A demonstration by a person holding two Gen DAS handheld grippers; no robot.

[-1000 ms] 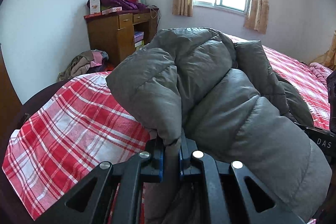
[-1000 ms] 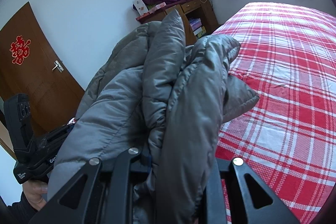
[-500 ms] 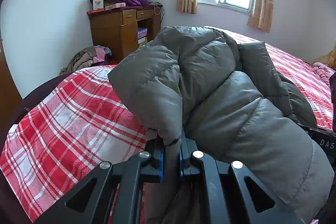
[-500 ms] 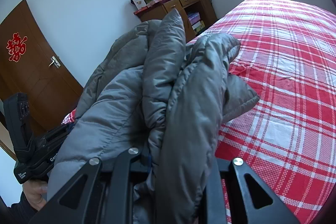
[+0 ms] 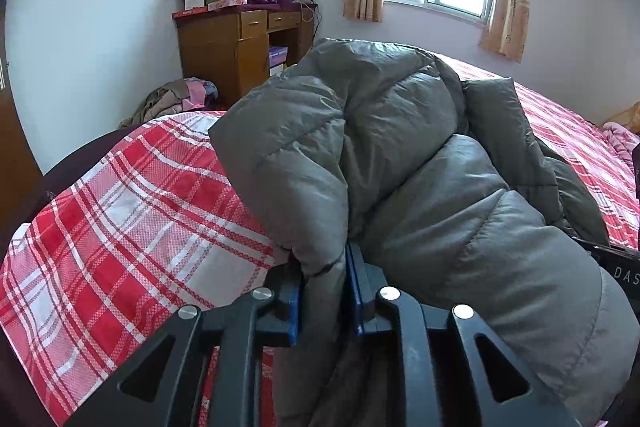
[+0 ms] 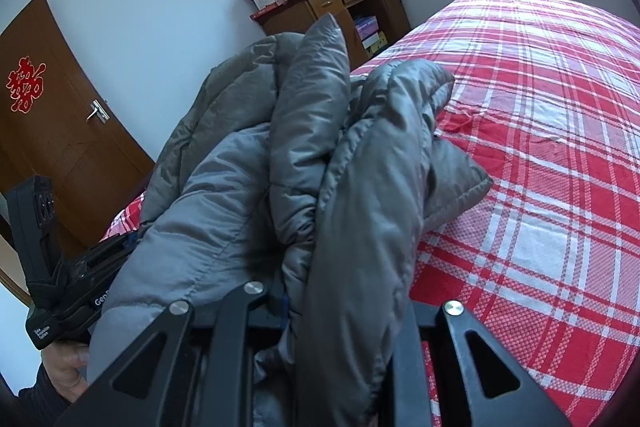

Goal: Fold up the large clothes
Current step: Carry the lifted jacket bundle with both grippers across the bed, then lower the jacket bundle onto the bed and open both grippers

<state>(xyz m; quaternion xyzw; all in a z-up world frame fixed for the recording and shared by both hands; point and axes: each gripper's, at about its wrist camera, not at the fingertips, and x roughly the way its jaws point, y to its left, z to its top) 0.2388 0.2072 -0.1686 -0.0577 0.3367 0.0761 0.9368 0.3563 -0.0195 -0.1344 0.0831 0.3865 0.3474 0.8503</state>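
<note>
Above the plaid bedspread, I am pinching the grey down jacket with both grippers, left gripper and right gripper, and keeping the bundled layers aligned.

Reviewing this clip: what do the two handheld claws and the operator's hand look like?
Both claws, left claw and right claw, are matte black linkage frames with triangular cutouts and silver round pivot bolts. The left's fingers carry blue pads. The body of the left unit bears white lettering. The left hand is bare with a dark sleeve.

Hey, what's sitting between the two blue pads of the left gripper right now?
A bunched fold of the grey puffer jacket fills the gap in the left gripper, pinched between both pads; this shows in the left wrist view.
</note>
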